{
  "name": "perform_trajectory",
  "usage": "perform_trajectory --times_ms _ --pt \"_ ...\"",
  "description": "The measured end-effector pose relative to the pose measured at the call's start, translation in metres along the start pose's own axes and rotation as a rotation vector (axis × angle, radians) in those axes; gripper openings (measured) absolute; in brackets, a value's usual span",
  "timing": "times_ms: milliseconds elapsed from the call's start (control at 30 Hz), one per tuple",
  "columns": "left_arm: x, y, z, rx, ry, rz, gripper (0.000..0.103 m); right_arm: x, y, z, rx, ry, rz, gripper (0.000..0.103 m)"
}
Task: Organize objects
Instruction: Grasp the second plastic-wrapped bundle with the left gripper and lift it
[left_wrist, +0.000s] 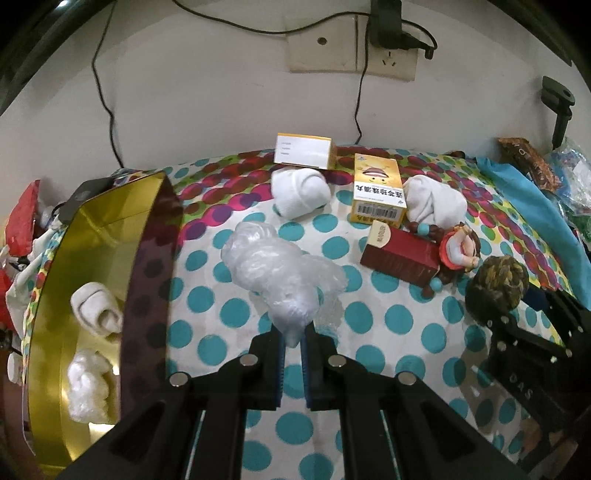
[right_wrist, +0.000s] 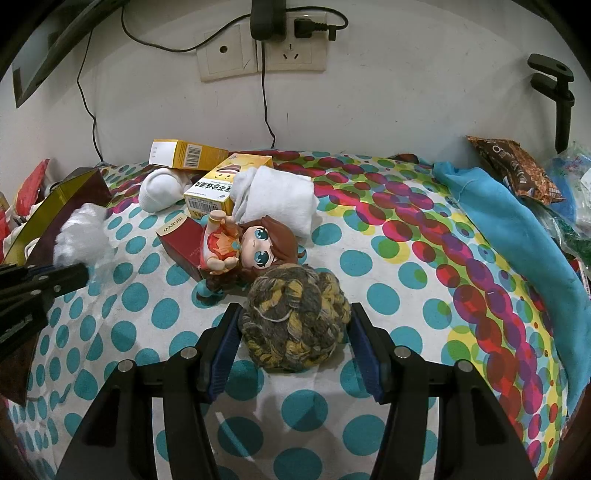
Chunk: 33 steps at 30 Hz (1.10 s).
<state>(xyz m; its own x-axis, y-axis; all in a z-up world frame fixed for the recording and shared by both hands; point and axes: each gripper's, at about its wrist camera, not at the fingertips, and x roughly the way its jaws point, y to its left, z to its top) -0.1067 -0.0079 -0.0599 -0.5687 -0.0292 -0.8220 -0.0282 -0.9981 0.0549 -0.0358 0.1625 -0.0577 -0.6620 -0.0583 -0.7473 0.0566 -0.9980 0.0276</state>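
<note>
My left gripper (left_wrist: 293, 338) is shut on a crumpled clear plastic bag (left_wrist: 275, 269) and holds it just above the dotted cloth, right of the gold tin box (left_wrist: 55, 295). The tin holds a white rolled sock (left_wrist: 96, 314) and a white wad (left_wrist: 88, 387). My right gripper (right_wrist: 295, 332) is open, its fingers on either side of a brown and yellow yarn ball (right_wrist: 295, 317) on the cloth, not closed on it. The left gripper with the bag (right_wrist: 79, 236) shows at the left of the right wrist view.
Behind the yarn ball lie a doll figure (right_wrist: 255, 247), a red box (right_wrist: 183, 243), a yellow medicine box (right_wrist: 221, 188), another yellow box (right_wrist: 184, 153) and two white rolled socks (right_wrist: 162, 188) (right_wrist: 280, 199). A blue cloth (right_wrist: 517, 236) and snack bags (right_wrist: 517, 166) lie at the right. A wall with sockets stands behind.
</note>
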Motion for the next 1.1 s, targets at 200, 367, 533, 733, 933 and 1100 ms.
perform_trajectory --times_ms 200,367,533,733,933,1100 --pt "-0.019 0.01 -0.01 -0.009 -0.023 0.025 0.007 0.004 0.001 -0.001 0.0 0.017 0.007 0.053" --pt "-0.035 0.019 -0.018 -0.025 -0.033 0.034 0.007 0.004 0.002 -0.002 0.005 0.014 0.005 0.053" --pt "-0.052 0.035 -0.026 -0.044 -0.048 0.054 0.007 0.004 0.005 -0.002 -0.002 0.014 -0.007 0.053" --pt "-0.065 0.063 -0.033 -0.098 -0.049 0.084 0.007 0.004 0.007 -0.001 -0.005 0.014 -0.013 0.053" --pt "-0.075 0.094 -0.039 -0.151 -0.054 0.124 0.007 0.005 0.009 -0.001 -0.005 0.015 -0.016 0.053" --pt "-0.077 0.123 -0.044 -0.216 -0.041 0.124 0.007 0.005 0.009 -0.001 -0.008 0.015 -0.022 0.053"
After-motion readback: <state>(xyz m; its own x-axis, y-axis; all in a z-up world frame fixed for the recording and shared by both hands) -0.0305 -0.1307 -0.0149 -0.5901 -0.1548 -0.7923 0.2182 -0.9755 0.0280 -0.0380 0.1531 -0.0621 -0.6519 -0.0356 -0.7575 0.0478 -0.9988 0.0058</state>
